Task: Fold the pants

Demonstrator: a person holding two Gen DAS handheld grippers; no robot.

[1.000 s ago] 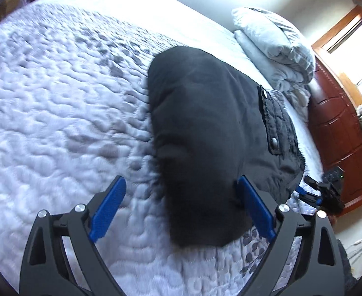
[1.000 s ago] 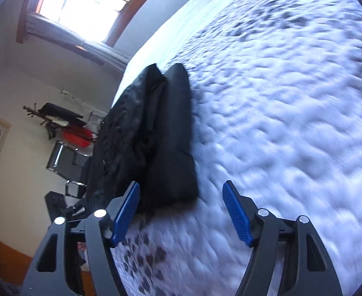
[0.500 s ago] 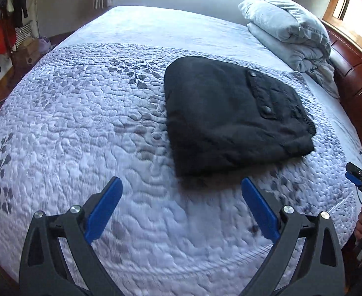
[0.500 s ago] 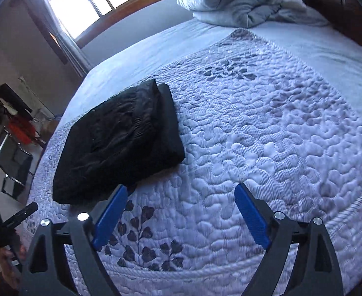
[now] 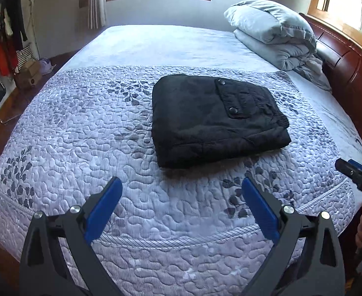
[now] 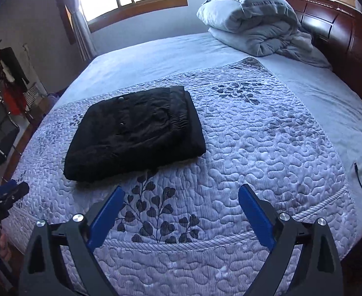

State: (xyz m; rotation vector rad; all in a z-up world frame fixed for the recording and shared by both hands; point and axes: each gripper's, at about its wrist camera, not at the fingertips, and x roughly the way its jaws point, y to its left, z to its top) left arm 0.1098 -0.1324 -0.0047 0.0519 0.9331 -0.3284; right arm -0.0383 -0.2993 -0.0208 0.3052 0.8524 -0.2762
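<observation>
Black fabric pants [image 5: 218,120], folded into a compact rectangle, lay centre frame on the grey quilted bedspread [image 5: 82,133]; folding appeared complete. Left gripper [image 5: 182,208] and right gripper [image 6: 179,211] hovered near, jaws apart, empty.

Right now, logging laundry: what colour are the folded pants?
Black pants, clearest in the left wrist view.
</observation>
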